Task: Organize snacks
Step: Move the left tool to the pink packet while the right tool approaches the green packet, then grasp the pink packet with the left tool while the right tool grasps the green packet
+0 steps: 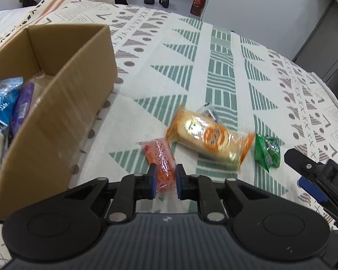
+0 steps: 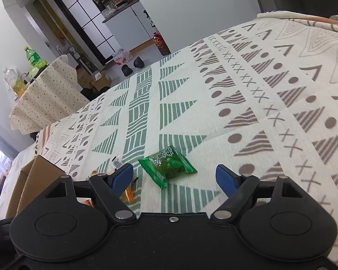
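We find the work surface covered by a cream cloth printed with green and grey triangles, with a tiled floor and a doorway behind it. A cardboard box stands open at the left of the cloth; in the left wrist view we note a blue packet and a purple packet leaning inside it, with other wrappers at its near end too cropped to identify.

The left gripper is clamped on the near end of an orange-red sachet, whose far end lies toward the box's near corner. Just beyond it we record a larger orange-and-clear wrapped bun, blurred, lying flat on the cloth, with a small dark-edged wrapper showing at its far edge. A green candy packet lies just right of the bun.

The right gripper hangs with its blue pads spread wide, grasping nothing; the green candy packet sits on the cloth just ahead, between the two fingers' lines. We cannot tell whether the pads touch the cloth.
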The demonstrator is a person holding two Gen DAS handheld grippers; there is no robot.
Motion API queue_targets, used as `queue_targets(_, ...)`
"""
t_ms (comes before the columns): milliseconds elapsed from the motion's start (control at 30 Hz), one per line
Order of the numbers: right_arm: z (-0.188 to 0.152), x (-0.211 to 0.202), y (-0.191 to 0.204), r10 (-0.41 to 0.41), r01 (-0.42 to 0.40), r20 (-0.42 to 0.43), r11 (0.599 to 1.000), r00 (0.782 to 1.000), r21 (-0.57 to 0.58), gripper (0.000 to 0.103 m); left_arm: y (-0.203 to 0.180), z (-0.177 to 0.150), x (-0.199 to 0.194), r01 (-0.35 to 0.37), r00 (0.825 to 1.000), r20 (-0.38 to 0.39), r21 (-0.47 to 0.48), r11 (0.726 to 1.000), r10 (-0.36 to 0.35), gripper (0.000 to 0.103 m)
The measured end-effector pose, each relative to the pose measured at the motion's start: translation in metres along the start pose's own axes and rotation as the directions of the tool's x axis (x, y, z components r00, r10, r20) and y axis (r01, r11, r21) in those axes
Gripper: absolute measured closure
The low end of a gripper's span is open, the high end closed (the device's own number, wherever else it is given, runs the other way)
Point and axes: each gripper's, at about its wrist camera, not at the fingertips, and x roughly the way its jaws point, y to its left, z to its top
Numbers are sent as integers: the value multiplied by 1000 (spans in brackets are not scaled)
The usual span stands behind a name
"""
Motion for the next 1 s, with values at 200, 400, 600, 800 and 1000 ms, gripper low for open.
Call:
queue_targets(200, 4, 12, 4, -2, 2, -2, 1000, 1000, -20, 26, 4, 7, -4, -2, 1000, 20, -3, 1000, 2, 100)
queue_targets(400, 7, 25, 6, -11, 10, -11, 999, 1000, -37, 29, 8, 11, -4, -6, 1000, 29, -1, 1000, 6, 103)
queue_targets(600, 6, 34, 9, -10, 8, -30, 998, 1000, -55, 38, 10, 12, 4, -17, 1000, -7, -10, 1000, 17, 103)
queue_targets(800, 4, 34, 11, -4, 1, -48, 998, 999, -68, 63, 16, 13, 10, -28, 999, -49, -69, 997, 24, 98)
queue_targets(1000, 4, 29, 9, -4, 1, -62, 999, 998, -49, 70, 16, 20, -2, -20, 1000, 14, -108, 994, 21, 60)
